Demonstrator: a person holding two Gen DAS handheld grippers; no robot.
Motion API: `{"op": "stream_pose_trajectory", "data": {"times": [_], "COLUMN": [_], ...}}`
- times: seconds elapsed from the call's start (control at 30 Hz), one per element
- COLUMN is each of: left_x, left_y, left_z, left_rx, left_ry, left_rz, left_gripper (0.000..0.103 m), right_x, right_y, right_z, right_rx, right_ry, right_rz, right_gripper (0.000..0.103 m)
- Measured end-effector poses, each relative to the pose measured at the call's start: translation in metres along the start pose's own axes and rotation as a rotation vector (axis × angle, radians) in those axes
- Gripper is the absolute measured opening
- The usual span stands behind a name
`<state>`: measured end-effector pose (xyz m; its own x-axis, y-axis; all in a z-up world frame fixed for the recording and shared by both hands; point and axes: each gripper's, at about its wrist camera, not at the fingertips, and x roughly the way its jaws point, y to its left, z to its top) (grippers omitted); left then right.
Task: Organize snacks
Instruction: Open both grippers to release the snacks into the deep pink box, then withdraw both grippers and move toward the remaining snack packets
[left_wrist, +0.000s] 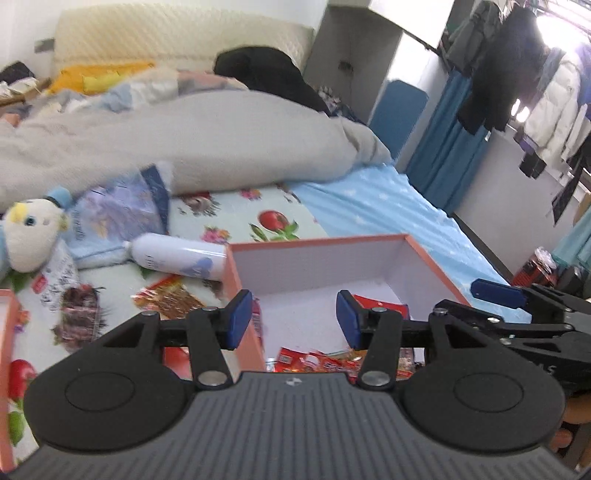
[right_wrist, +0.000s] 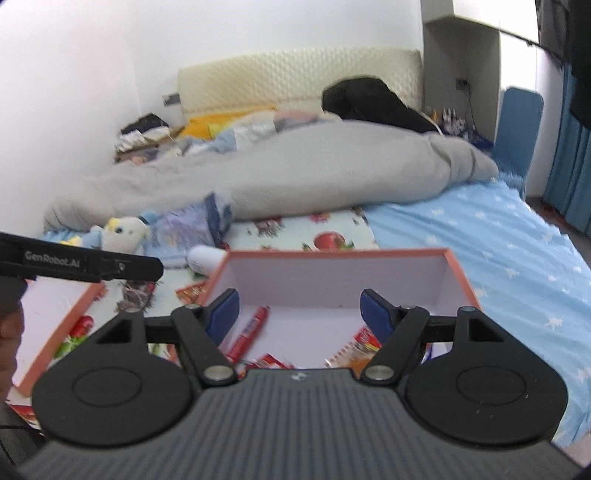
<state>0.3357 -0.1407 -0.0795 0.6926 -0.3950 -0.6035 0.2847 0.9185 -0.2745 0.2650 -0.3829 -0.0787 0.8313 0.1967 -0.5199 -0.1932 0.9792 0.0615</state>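
Scene: bed with a fruit-print cloth (left_wrist: 236, 218) spread on it, orange-edged box (left_wrist: 428, 254) with white inside sits on the cloth, grey quilt (left_wrist: 207, 136) bunched behind.
Left gripper (left_wrist: 293, 319): fingers spread, nothing between the blue pads, hangs over the box's left wall.
Right gripper (right_wrist: 299, 314): fingers spread wide, empty, hangs over the middle of the box; its tip also shows at the right edge of the left view.
Snacks in box: red packets (left_wrist: 317, 360) lie on the box floor near the front, a red stick-shaped pack (right_wrist: 249, 338) leans by the left wall, an orange-and-red packet (right_wrist: 360, 349) at the right. Count unclear, both gripper bodies hide the front of the box.
Snacks still out: a red-gold packet (left_wrist: 168, 297) and a dark crinkly packet (left_wrist: 79, 314) lie on the cloth just left of the box, apart from it.
Other stuff on cloth: white bottle (left_wrist: 177, 254) lying flat against the box's far left corner, plush toy (left_wrist: 31, 236), blue pouch (left_wrist: 118, 214); probably not snacks, though the pouch is too blurred to be sure.
Second tray: an orange-edged lid or tray (right_wrist: 55, 321) lies left of the box, looks empty inside as far as seen.
Progress: partway, several snacks are in, at least two left outside.
Next, as a guess: left gripper goes for the red-gold packet, it is the nearest one.
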Motion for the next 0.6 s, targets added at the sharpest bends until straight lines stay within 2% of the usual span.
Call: {"op": "stream_pose_trajectory", "data": {"times": [0.2, 0.4, 0.6], "left_x": [-0.035, -0.063, -0.079], "left_y": [0.013, 0.030, 0.045], "left_z": [-0.013, -0.028, -0.045], "left_rx": [0.019, -0.004, -0.012], "left_ry": [-0.060, -0.096, -0.103], "left_rz": [0.041, 0.067, 0.093], "left_gripper": [0.056, 0.056, 0.056], "right_x": [-0.016, -0.025, -0.025], "right_y": [0.025, 0.050, 0.075], "right_z": [-0.002, -0.010, -0.025], "right_rx": [0.002, -0.015, -0.029], "right_ry": [-0.051, -0.086, -0.079], "right_rz": [0.030, 0.055, 0.062], "right_gripper": [0.074, 0.074, 0.074]}}
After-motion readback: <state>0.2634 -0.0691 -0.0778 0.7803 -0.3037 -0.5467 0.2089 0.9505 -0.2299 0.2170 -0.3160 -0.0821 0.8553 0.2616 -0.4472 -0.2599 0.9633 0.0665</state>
